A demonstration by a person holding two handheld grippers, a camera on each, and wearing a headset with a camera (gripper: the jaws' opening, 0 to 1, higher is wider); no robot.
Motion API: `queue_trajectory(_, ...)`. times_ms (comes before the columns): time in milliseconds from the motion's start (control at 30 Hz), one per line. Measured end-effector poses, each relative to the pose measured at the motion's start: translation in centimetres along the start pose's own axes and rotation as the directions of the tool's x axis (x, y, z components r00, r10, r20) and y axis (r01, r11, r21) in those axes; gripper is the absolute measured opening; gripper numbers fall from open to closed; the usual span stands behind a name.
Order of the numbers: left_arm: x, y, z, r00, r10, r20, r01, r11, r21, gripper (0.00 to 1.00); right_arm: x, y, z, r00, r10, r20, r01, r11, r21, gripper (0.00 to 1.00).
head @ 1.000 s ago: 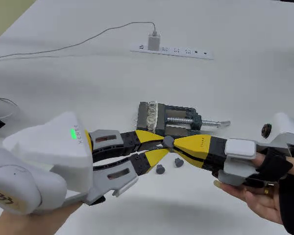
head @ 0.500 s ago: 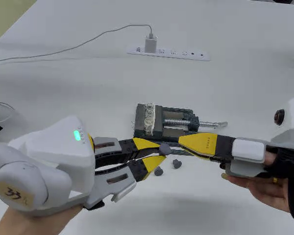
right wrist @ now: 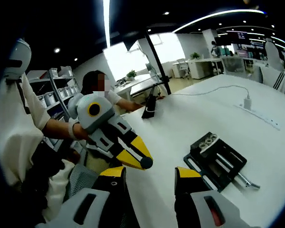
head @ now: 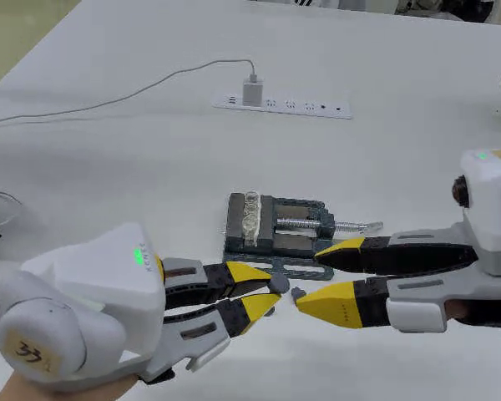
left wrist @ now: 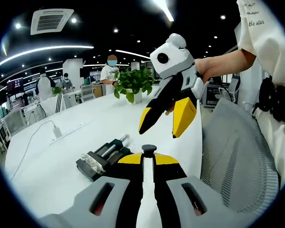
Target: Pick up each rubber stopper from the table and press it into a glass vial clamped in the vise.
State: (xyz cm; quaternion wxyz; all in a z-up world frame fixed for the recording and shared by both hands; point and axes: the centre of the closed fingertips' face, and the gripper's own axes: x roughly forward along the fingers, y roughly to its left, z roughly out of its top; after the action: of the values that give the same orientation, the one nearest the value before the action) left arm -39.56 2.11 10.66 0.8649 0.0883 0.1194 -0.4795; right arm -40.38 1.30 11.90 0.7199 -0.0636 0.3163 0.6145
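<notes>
Left tool [head: 270, 291], reaching in from 8 o'clock in the head view, is clenched on a grey rubber stopper [head: 278, 284], pinched between its yellow tips above the white surface [head: 150, 167]. Facing it from 3 o'clock, the right tool [head: 311, 274] is released, its two jaws spread with nothing between them, their tips near the held stopper but apart from it. A second stopper [head: 298, 293] lies on the surface just beside the right tool's lower tip; whether the two touch cannot be told. Close by, at 12 o'clock of the tool tips, sits the dark vise [head: 294, 227], with a row of glass vials [head: 250, 217] clamped at its 9 o'clock end and its screw handle pointing to 3 o'clock. Farther off at 12 o'clock, a white power strip [head: 281, 105] lies on the surface with a charger [head: 252, 87] plugged in and its cable [head: 134, 92] trailing toward 9 o'clock. In the left gripper view, a potted plant [left wrist: 132, 85] stands far down the surface, beyond the right tool.
</notes>
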Motion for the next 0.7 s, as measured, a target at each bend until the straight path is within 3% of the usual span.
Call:
queue_trajectory(200,0.2,-0.5,-0.3,0.9996,-0.024,-0.017,0.024,1.0,0.006,0.03,0.0,-0.5,0.0,0.9984,0.011,-0.055,-0.017,0.994,-0.106,0.33)
queue_trajectory(300,0.3,-0.8,-0.6,0.999,-0.035,-0.027,0.036,0.999,0.004,0.03,0.0,-0.3,-0.6,0.9932,0.011,-0.116,-0.033,0.981,-0.19,0.27)
queue_trajectory(433,0.3,-1.2,-0.9,0.9981,-0.048,-0.038,0.048,0.999,0.003,0.03,0.1,0.0,-1.0,0.986,0.019,-0.166,-0.061,0.967,-0.249,0.24)
queue_trajectory(600,0.5,-1.6,-1.2,0.9968,-0.061,-0.051,0.061,0.998,0.007,0.03,0.5,0.3,-2.0,0.9679,0.009,-0.251,-0.103,0.926,-0.363,0.19)
queue_trajectory(700,0.6,-1.9,-1.3,0.9959,-0.071,-0.057,0.071,0.997,0.012,0.03,1.0,0.5,-2.1,0.9651,0.021,-0.261,-0.117,0.925,-0.361,0.18)
